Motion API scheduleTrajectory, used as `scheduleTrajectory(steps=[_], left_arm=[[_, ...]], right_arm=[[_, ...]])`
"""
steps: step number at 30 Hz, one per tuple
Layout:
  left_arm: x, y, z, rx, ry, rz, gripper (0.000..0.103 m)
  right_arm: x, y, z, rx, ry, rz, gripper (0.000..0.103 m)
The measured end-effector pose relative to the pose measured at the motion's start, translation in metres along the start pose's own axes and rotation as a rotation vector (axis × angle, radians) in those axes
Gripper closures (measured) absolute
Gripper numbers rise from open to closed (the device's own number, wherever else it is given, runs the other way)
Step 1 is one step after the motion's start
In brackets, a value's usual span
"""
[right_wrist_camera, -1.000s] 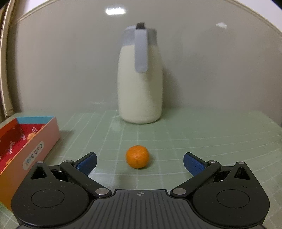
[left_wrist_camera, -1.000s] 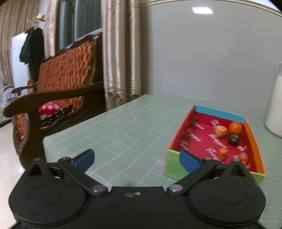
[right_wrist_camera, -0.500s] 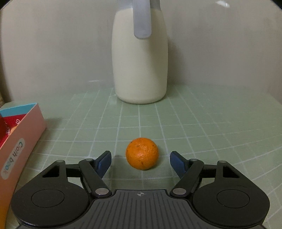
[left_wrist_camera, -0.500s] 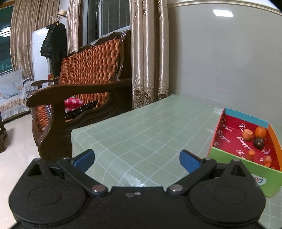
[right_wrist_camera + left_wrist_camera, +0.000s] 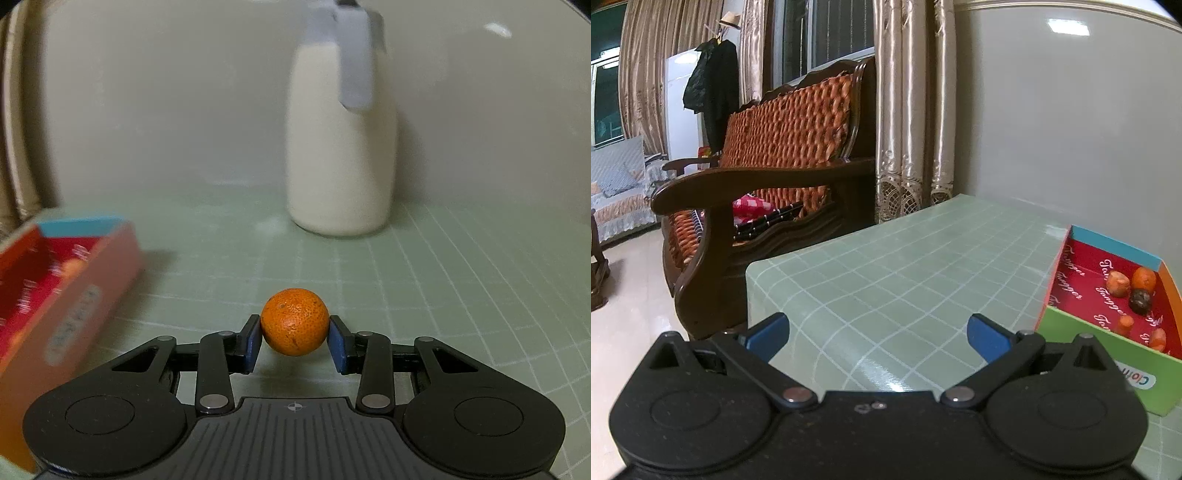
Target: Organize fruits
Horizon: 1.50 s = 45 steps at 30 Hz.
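My right gripper is shut on a small orange, both blue pads pressed on its sides, just above the green checked table. The colourful cardboard box stands to its left, blurred. In the left wrist view the same box sits at the right with a red inside and holds several small fruits, orange ones and a dark one. My left gripper is open and empty over the table, left of the box.
A tall white jug with a grey lid stands at the back near the wall. The table's left edge drops off toward a wooden sofa and curtains.
My right gripper moved forward around the orange and closed on it. The left gripper swung left, so the box slid to the right edge of its view.
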<state>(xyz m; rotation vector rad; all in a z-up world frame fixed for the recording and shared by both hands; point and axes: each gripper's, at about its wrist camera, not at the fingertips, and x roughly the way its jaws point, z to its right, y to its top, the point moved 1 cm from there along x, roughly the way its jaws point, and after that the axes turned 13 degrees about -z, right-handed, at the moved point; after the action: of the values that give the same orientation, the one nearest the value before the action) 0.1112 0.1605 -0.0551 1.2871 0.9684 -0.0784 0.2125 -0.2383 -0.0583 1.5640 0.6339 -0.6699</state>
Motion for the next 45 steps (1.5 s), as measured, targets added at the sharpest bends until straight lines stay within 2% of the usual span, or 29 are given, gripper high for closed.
scheduleTrajectory(steps=[5,13,16,19,25,26,27,28,29,33,39,42,45], left_arm=[[0.0,0.0,-0.003,-0.01,0.007,0.0,0.006],[0.001,0.0,-0.004,-0.009,0.011,-0.004,0.006],[0.002,-0.001,-0.003,-0.002,0.007,-0.01,0.006],[0.001,-0.001,-0.003,0.004,0.005,-0.007,0.006],[0.002,-0.001,-0.003,0.011,-0.006,-0.007,0.006],[0.002,-0.002,-0.003,0.011,-0.006,-0.007,0.006],[0.002,-0.002,-0.003,0.011,-0.007,-0.007,0.006],[0.002,-0.002,-0.002,0.01,-0.006,-0.008,0.006],[0.002,-0.002,-0.003,0.009,-0.008,-0.008,0.006],[0.001,-0.002,0.0,0.011,-0.019,-0.008,0.006],[-0.002,-0.002,0.012,0.054,-0.07,-0.008,0.006],[-0.009,-0.002,0.022,0.11,-0.119,-0.019,0.006],[-0.034,-0.003,0.029,0.165,-0.161,0.013,0.006]], right_arm=[[-0.027,-0.003,-0.02,-0.052,0.11,0.087,0.064],[-0.067,-0.014,-0.057,-0.185,0.338,0.218,0.064],[-0.072,-0.02,-0.079,-0.25,0.413,0.195,0.064],[-0.071,-0.026,-0.097,-0.304,0.443,0.173,0.064],[-0.067,-0.035,-0.117,-0.373,0.432,0.146,0.064],[-0.066,-0.035,-0.118,-0.376,0.429,0.15,0.06],[-0.066,-0.036,-0.118,-0.375,0.422,0.155,0.053],[-0.066,-0.037,-0.119,-0.372,0.412,0.162,0.026],[-0.068,-0.039,-0.117,-0.365,0.403,0.184,0.013],[-0.077,-0.041,-0.114,-0.356,0.397,0.24,0.013],[-0.083,-0.044,-0.107,-0.341,0.337,0.21,0.013],[-0.096,-0.048,-0.092,-0.294,0.316,0.153,0.0],[-0.122,-0.056,-0.073,-0.24,0.298,0.155,0.0]])
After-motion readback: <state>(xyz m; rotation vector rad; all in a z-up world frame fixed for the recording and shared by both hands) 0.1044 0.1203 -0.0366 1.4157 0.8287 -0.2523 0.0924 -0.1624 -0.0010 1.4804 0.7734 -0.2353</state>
